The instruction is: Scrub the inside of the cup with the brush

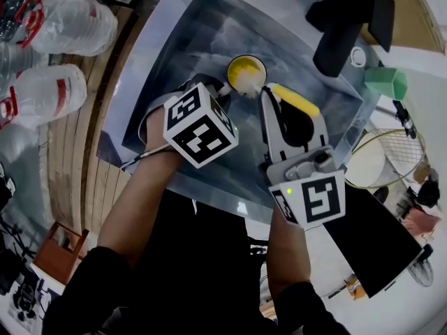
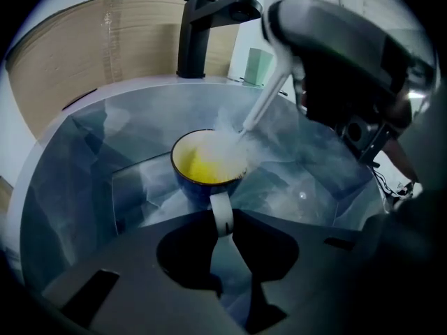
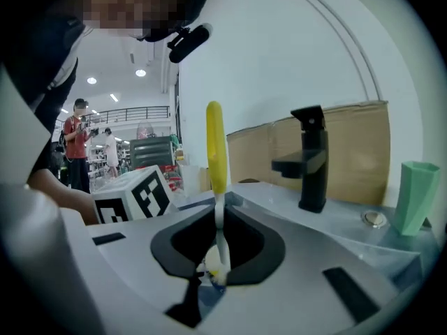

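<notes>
Inside sink (image 1: 199,44) | left gripper (image 2: 222,222) grips cup (image 2: 202,167) handle | right gripper (image 3: 218,251) grips brush (image 3: 215,145)

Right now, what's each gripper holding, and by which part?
Left gripper: the cup, by its handle. Right gripper: the brush, by its white shaft.

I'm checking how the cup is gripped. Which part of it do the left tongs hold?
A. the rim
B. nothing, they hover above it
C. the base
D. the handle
D: the left gripper view shows the left tongs pinching the white handle of the cup, which stands in the sink.
</notes>
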Available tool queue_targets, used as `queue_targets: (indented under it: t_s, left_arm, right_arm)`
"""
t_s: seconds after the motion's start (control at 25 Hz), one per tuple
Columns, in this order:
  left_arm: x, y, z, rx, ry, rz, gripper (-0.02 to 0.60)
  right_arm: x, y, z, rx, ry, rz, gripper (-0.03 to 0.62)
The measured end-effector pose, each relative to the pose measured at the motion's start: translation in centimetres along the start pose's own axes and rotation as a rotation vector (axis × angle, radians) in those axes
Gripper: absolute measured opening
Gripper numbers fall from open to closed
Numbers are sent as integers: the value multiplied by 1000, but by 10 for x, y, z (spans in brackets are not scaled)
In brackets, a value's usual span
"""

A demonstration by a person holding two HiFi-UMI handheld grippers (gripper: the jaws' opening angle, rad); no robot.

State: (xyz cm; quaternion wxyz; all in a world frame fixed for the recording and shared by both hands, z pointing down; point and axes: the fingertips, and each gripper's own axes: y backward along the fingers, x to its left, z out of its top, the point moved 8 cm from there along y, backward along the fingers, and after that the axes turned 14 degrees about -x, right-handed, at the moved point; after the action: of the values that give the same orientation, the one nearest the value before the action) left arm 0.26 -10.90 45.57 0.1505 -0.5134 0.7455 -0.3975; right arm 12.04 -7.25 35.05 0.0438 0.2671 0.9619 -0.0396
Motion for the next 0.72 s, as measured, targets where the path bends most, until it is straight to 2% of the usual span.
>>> queue_targets:
  t_s: [0.24,0.36,0.56,0.72]
  left_arm:
    - [0,0,0,-8,0,2,78]
    - [-1,0,0,-13,11,1,80]
    - [-2,9,-1,2,-6,50,92]
    - [-1,39,18,-82,20,86,86]
  right_arm:
    - [-1,-10,1,4,33,10,48]
    - [0,-7,3,2,23,-22,48]
    - [3,0,31,-42,40,-35,48]
    - [4,14,64,-100,42,-29,48]
